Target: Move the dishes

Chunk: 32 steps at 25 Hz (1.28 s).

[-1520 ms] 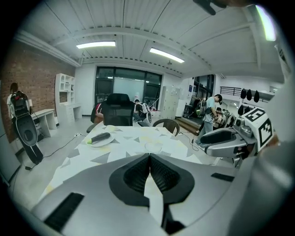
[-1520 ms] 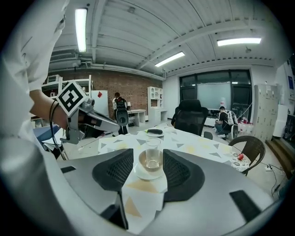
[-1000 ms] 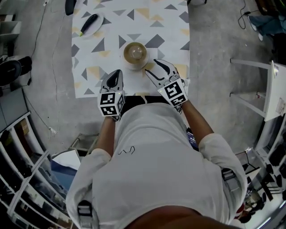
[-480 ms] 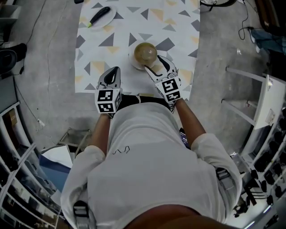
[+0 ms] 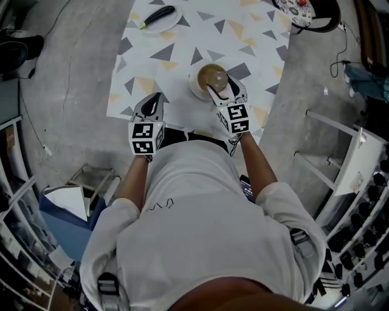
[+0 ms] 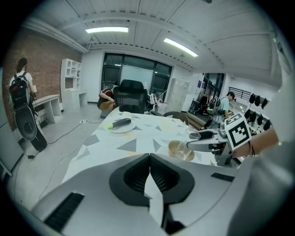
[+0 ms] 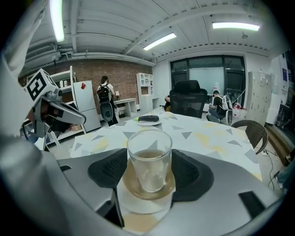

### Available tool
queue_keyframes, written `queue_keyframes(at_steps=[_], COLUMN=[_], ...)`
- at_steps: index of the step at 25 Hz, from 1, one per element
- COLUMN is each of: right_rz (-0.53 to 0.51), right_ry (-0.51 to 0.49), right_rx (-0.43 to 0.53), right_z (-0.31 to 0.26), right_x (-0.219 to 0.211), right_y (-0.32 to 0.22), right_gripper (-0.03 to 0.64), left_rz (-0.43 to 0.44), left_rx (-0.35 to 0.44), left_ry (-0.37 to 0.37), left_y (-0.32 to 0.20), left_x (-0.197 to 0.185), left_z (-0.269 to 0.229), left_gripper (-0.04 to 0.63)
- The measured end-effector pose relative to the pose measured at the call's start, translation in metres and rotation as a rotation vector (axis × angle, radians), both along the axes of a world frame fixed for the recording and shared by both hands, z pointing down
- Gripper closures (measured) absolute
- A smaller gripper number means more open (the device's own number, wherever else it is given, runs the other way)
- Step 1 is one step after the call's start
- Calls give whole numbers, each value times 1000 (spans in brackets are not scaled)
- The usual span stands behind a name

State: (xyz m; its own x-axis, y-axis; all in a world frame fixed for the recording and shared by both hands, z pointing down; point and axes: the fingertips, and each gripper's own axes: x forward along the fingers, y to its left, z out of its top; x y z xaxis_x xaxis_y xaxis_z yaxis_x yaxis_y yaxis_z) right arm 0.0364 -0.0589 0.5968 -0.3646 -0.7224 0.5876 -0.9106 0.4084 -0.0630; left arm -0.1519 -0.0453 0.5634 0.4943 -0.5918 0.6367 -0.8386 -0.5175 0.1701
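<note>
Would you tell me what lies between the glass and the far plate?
Nothing: only bare triangle-patterned tabletop between glass and plate, per the head view.

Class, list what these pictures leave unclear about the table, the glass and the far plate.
- Dark thing on the far plate: too small in every view to name.
- Whether the glass holds drink: right gripper view, the brown saucer shows through it.
- Round thing beyond the table's corner: head view, cut off by the top edge.
</note>
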Motion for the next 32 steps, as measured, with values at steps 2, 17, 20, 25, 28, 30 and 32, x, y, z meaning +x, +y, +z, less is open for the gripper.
queue_keyframes(at_steps=[2,17,20,25,28,30,32], right_rz=[-5,5,10,12,23,33,41], right_ry=[1,9,11,9,11,10,2], right_rx=[-1,9,15,16,19,21,25], right_z=[3,12,11,11,10,9,6], right_x=[-2,-5,-4,-4,-2,-1,-1], right_y=[-5,-17,-17,-18,-17,-16,-16], right_gripper=[331,336,339,342,342,342,342], left_rz=[-15,-38,-21,6,25,40,54], left_rx=[3,-11,-13,-5,4,4,8], left_ry=[-1,-9,-9,-14,-15,-17,-16], left_y=[-2,-1,-1,-6,-11,-13,-17], left_x=[-4,-12,-5,1,8,11,15], left_z=[0,3,2,1,-2,-3,-3], left_gripper=[575,575,575,575,575,575,575])
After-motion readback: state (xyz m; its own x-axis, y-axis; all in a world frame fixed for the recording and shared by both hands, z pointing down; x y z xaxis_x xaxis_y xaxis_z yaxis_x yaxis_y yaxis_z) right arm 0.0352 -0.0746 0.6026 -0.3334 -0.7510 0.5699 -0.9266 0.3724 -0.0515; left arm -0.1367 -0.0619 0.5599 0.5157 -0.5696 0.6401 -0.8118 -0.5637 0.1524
